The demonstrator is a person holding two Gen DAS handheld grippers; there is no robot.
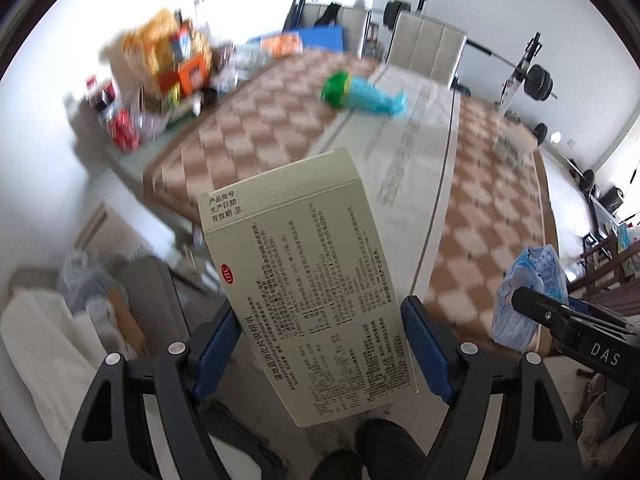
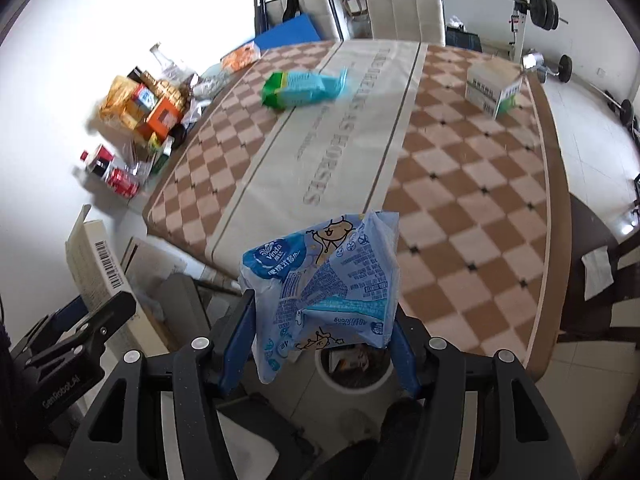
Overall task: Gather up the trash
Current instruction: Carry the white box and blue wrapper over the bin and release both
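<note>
My left gripper [image 1: 322, 344] is shut on a flat beige medicine box [image 1: 304, 280] printed with black text; the blue pads press both its long edges. My right gripper [image 2: 324, 340] is shut on a crumpled blue tissue wrapper [image 2: 324, 280], which also shows at the right in the left wrist view [image 1: 528, 292]. Below the wrapper, past the table's near edge, stands a white round bin [image 2: 352, 372] with trash inside. A green and light-blue packet [image 2: 300, 88] lies on the checkered tablecloth [image 2: 460, 184]. The same green and light-blue packet [image 1: 360, 92] appears blurred in the left wrist view.
A heap of boxes, cans and bottles [image 2: 144, 120] crowds the table's left side. A white carton [image 2: 494, 84] stands at the far right corner. A beige chair [image 2: 404, 4] is behind the table, with barbell weights [image 2: 542, 8] beyond. A dark chair [image 2: 600, 272] stands to the right.
</note>
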